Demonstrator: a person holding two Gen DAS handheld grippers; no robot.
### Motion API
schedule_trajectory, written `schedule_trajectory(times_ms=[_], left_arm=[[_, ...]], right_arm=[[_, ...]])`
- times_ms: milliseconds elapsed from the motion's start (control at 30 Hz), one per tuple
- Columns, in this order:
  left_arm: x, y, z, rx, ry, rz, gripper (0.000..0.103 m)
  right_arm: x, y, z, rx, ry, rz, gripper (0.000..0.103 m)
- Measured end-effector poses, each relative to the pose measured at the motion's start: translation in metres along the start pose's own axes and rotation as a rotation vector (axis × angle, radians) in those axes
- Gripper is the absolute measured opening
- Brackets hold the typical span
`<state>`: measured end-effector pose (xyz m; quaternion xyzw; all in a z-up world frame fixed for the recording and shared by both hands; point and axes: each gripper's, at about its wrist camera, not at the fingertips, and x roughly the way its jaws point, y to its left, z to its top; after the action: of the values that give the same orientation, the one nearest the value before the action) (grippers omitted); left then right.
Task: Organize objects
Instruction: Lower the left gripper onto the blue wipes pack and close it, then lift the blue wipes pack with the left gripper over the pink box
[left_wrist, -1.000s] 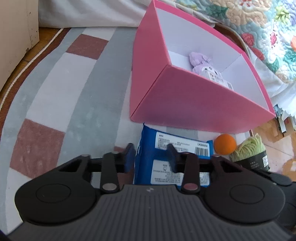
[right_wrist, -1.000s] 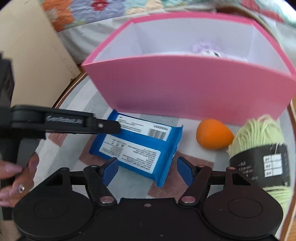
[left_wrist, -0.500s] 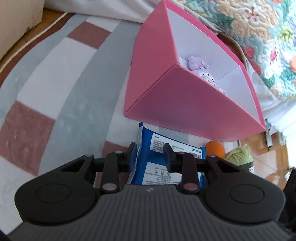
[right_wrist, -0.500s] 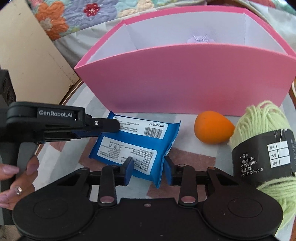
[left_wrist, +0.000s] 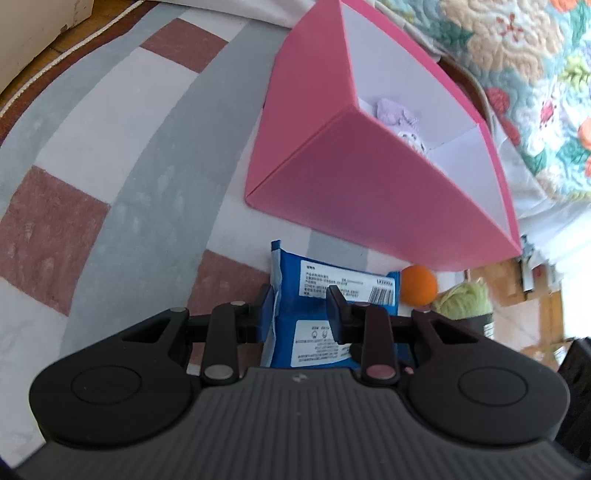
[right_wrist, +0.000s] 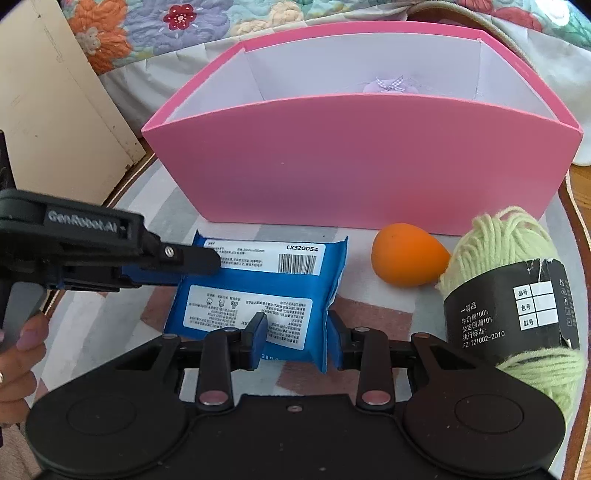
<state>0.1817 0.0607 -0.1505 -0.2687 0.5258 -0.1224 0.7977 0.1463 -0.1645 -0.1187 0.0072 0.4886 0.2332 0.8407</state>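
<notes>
Both tongs are clamped on the flat blue plastic wipes packet (right_wrist: 266, 295) lying on the checked rug (left_wrist: 122, 155) before the open pink cardboard box (right_wrist: 362, 162): left tongs (left_wrist: 301, 312) at one end, right tongs (right_wrist: 297, 338) at the other. Next, seemingly, comes a level joint lift over the box's wall.

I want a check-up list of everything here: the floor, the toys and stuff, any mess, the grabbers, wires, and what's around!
Surface: checked rug in grey, white and brown.
Job's things: blue packet flat on the rug; orange ball touching the green yarn; pink box behind, purple toy inside.
Clutter: papers on the floor beside the box.
Grippers: left gripper and right gripper both have jaws closed on the packet, at opposite ends.
Cables: nothing seen.
Surroundings: flowered quilt, beige board.
</notes>
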Motion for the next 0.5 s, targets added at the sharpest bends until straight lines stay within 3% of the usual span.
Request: schedule_trajectory(times_ms=[500], left_arm=[[-0.015, -0.030, -0.019, 0.144, -0.039, 0.082, 0.031]], right_arm=[[-0.003, 0.012, 0.000, -0.054, 0.011, -0.016, 0.038]])
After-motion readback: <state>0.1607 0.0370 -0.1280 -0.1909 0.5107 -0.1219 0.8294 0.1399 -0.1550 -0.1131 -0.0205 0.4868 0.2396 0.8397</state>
